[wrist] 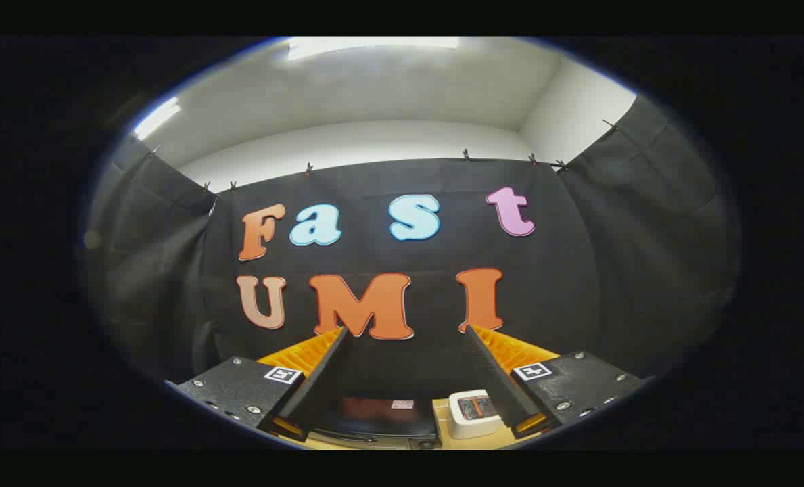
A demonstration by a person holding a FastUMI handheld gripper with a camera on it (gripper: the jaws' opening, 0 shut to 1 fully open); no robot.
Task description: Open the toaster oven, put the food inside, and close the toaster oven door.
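Note:
My gripper [405,331] is held high and level, its two fingers spread wide apart with nothing between them. Far below, between the fingers, I see the dark top of the toaster oven [374,414] on a wooden table [442,436]. Just right of the oven, close to the right finger, sits a small white container [473,414] holding something reddish-brown, apparently the food. I cannot tell from here whether the oven door is open or shut.
The black cloth wall of the booth stands straight ahead and wraps round both sides. White walls and ceiling lights show above it. Just a thin strip of the table shows beneath the fingers.

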